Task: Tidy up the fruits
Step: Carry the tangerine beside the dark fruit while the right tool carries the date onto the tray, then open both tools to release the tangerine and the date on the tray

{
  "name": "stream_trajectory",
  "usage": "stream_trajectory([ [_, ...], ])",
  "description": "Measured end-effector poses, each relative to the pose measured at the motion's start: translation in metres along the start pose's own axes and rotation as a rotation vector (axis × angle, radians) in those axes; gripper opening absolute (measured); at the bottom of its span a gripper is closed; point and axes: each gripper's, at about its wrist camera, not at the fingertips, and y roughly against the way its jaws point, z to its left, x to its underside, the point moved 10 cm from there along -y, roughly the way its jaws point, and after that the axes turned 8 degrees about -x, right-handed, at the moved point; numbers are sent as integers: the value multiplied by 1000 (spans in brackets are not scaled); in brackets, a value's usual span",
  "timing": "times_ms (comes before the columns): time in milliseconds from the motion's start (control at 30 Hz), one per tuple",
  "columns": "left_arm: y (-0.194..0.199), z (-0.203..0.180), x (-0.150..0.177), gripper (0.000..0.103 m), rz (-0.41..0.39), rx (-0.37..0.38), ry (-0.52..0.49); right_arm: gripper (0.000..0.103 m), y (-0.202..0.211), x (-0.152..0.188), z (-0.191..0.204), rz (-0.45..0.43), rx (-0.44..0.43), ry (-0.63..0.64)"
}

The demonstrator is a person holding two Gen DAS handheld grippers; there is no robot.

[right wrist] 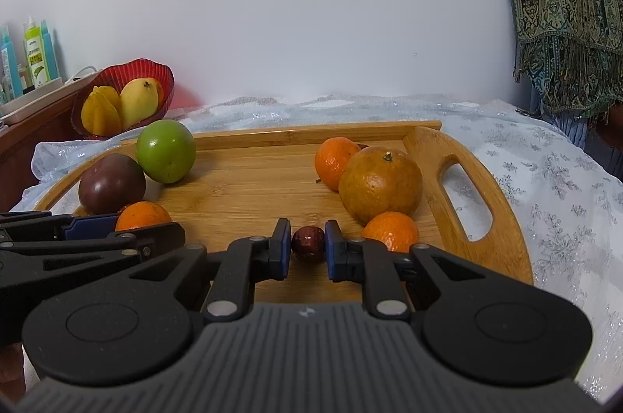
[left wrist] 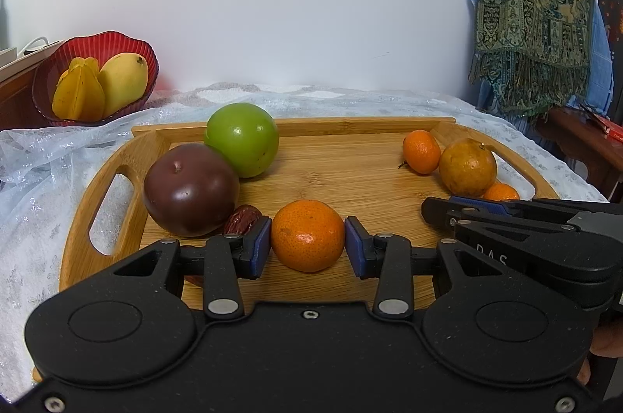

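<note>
Near the tray's front edge, a firm, light mandarin is pinched at its widest by the left gripper; a small, slippery date is pinched by the right gripper's jaws

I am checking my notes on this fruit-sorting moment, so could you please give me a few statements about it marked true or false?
1. The left gripper grips a tangerine. True.
2. The right gripper grips a green apple. False: it grips a red date.
3. The red bowl holds a mango. True.
4. The green fruit lies in the bowl. False: it sits on the wooden tray.
</note>
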Motion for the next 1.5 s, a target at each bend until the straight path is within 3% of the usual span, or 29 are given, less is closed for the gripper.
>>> stream_trajectory([
  [700, 0, 0, 0, 39, 9, 2, 6, 27, 2, 1, -1, -1, 5, -9],
  [800, 1, 1, -1, 42, 2, 2, 4, 34, 2, 1, -1, 1, 2, -8],
  [1267, 8, 1, -4, 59, -18, 2, 5, 34, 6, -2, 1, -2, -5, -3],
  [1500, 14, 1, -7, 64, -31, 7, 6, 40, 13, -6, 2, -19, -2, 3],
])
